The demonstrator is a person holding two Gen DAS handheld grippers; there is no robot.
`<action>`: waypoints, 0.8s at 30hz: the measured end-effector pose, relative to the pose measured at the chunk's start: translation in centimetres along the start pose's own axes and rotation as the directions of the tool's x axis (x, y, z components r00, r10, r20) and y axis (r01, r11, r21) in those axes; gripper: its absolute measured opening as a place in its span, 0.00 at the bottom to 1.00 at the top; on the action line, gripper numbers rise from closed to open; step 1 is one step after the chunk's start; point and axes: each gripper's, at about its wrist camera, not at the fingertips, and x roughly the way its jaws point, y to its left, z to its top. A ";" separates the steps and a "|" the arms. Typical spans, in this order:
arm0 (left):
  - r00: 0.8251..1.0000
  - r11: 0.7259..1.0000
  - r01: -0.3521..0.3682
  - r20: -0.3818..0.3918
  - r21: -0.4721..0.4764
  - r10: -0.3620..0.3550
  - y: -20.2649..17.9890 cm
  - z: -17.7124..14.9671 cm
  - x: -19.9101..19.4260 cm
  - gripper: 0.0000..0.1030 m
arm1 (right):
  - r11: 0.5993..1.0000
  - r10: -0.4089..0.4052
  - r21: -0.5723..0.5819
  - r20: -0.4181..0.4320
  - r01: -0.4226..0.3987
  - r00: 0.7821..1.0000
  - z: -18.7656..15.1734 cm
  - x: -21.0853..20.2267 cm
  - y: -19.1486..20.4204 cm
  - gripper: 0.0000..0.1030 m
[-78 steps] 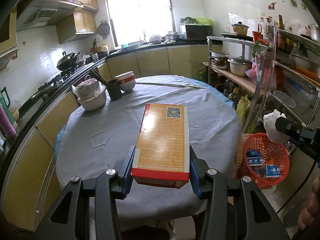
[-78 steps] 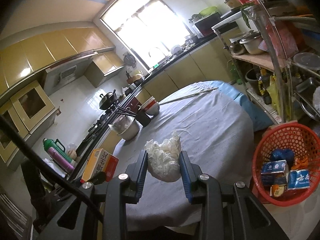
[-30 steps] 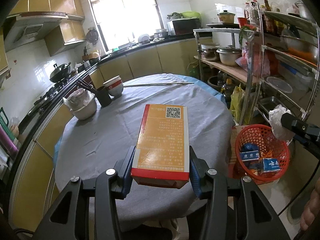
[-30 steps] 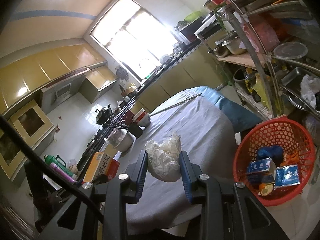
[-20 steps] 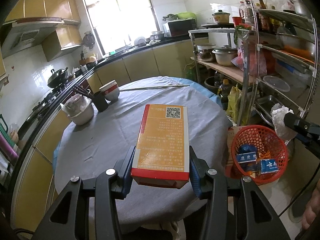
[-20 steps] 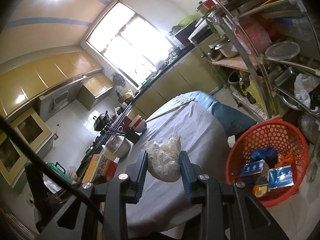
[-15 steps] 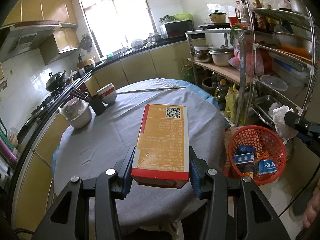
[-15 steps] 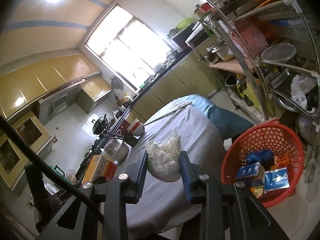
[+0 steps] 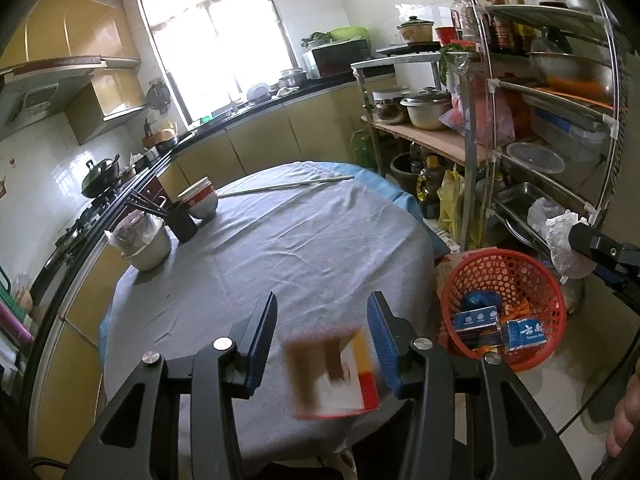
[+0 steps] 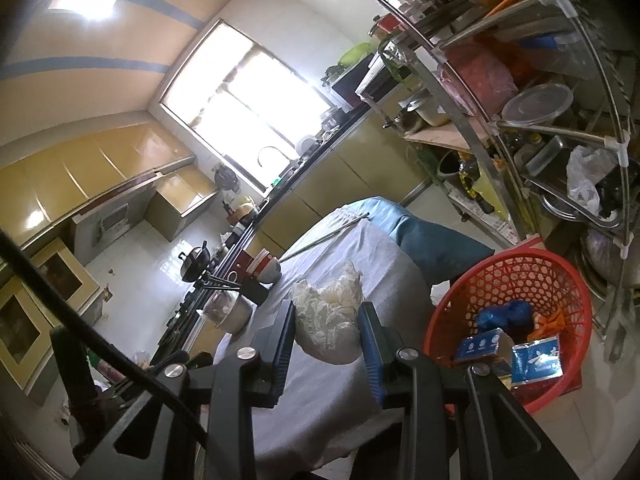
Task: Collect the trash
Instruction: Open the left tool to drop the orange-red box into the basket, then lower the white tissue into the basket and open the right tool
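Note:
In the left wrist view my left gripper (image 9: 322,338) is open. The orange and red carton (image 9: 334,374) is blurred, tilted and free between and below the jaws, over the near edge of the round table (image 9: 280,248). My right gripper (image 10: 326,338) is shut on a crumpled white paper wad (image 10: 328,320); it also shows in the left wrist view (image 9: 564,240) above and right of the red basket (image 9: 502,264). The red basket (image 10: 516,268) stands on the floor right of the table and holds blue and white packets.
On the table's far left are a covered bowl (image 9: 142,240), a dark cup with chopsticks (image 9: 180,220) and stacked bowls (image 9: 200,200). A long stick (image 9: 288,186) lies at the far edge. A metal rack (image 9: 540,120) of pots and bottles stands right, behind the basket.
My left gripper has opened and the carton has dropped out of the jaws, tilting downward. My right gripper keeps the paper wad and has shifted slightly near the basket.

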 end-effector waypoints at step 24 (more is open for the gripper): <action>0.982 0.989 0.147 -0.118 0.009 -0.145 -2.8 -1.6 4.7 0.37 | 0.975 -0.209 0.074 -0.034 0.211 0.977 1.6 -0.6 -8.1 0.33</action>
